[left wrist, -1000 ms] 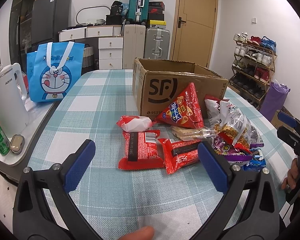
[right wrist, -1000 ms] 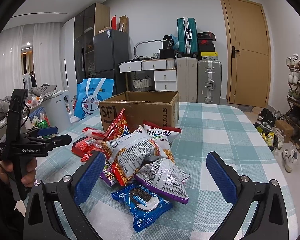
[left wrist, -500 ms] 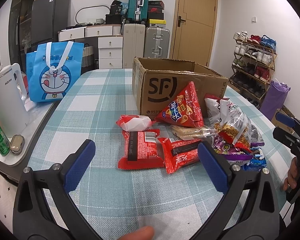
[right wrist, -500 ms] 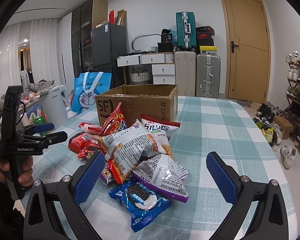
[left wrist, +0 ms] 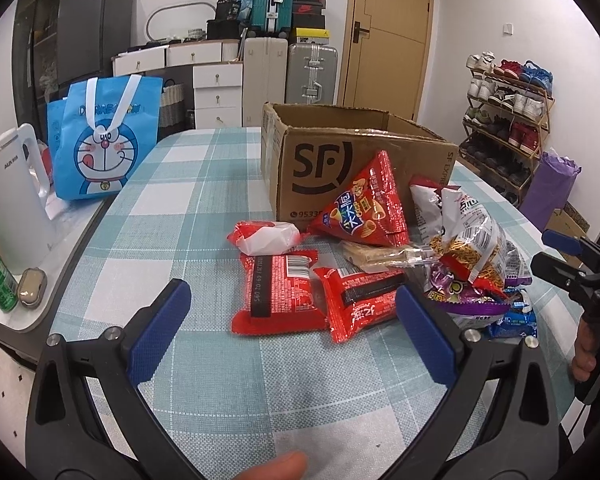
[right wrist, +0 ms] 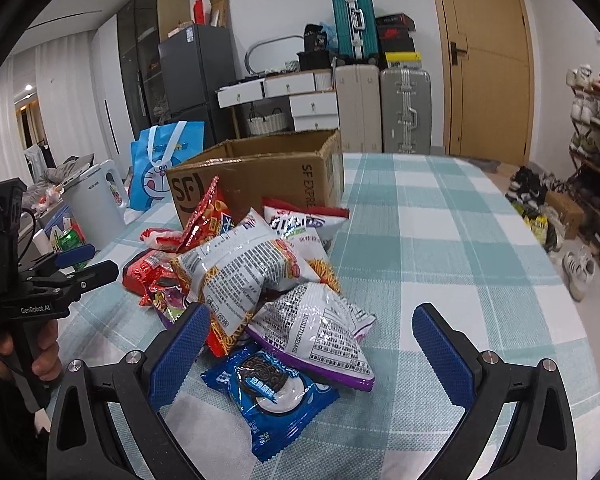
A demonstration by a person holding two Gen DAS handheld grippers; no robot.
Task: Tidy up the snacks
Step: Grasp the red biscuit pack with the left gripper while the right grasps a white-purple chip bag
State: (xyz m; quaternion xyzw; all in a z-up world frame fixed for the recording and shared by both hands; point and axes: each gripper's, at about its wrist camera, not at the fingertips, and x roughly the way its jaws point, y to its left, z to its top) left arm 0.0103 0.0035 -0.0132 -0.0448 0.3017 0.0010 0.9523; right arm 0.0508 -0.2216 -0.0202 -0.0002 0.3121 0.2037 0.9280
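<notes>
While snacks [right wrist: 256, 280] stay piled, right tool [right wrist: 310, 350] edged closer, jaws apart.

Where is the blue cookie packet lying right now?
In the right wrist view the blue cookie packet lies flat on the checked tablecloth at the near edge of the snack pile, partly under the white and purple bag.

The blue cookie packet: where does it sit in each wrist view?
Left wrist: blue cookie packet at right of centre, mostly hidden under the snack pile.
Right wrist: blue cookie packet at lower centre, fully visible, nearest the camera.
Shared landmark: the cardboard box behind the pile.
</notes>
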